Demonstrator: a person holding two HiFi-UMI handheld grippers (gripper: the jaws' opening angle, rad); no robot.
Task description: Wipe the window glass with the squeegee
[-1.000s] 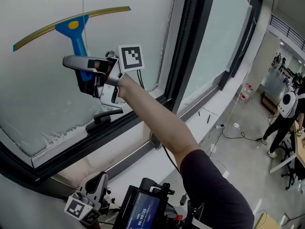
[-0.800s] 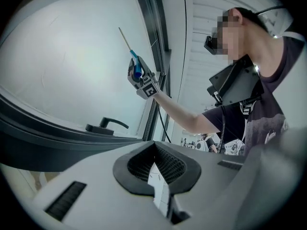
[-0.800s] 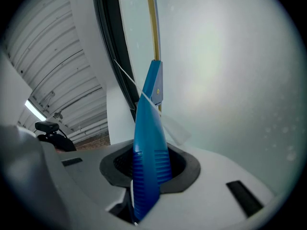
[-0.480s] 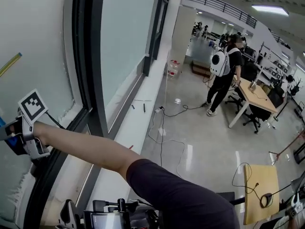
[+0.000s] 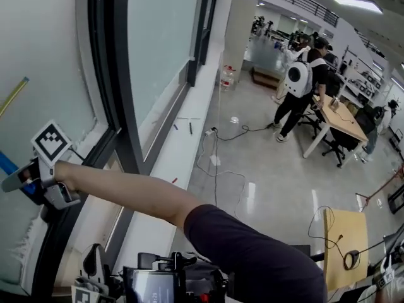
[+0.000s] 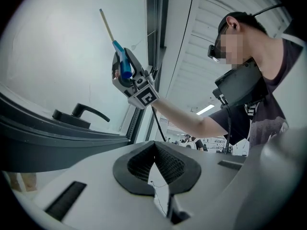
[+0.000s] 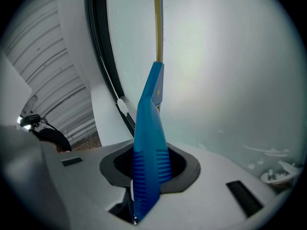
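Fingers (image 7: 184,172), right gripper (image 7: 148,170): closed firmly on the ribbed blue handle of the squeegee (image 7: 152,123), with a dark textured pad on either side of it.

Left gripper (image 6: 156,169): fingers brought together at their tips with nothing between them, held low and well apart from the pane.

Change over the last second: the head view has swung off the window glass (image 7: 230,71) toward the office at right. The squeegee, central before, now shows only at that view's far left edge, as a yellow blade tip (image 5: 14,95) and a scrap of blue. The grip is unchanged.

Judgement: the wipe is under way but unwatched, so coverage is best read from the gripper views.

Squeegee: moulded plastic handle, a flat wedge widening toward the grip, ridged where held. The blade is a long, thin yellow strip running up along the pane. Contact with the glass cannot be confirmed.

Window glass: smooth and hazy, with white flecks of residue (image 7: 276,171) near its lower edge.

Window frame (image 5: 107,74): dark, straight, metal-looking.

Lever handle (image 6: 79,115): black, curved, on the lower frame.
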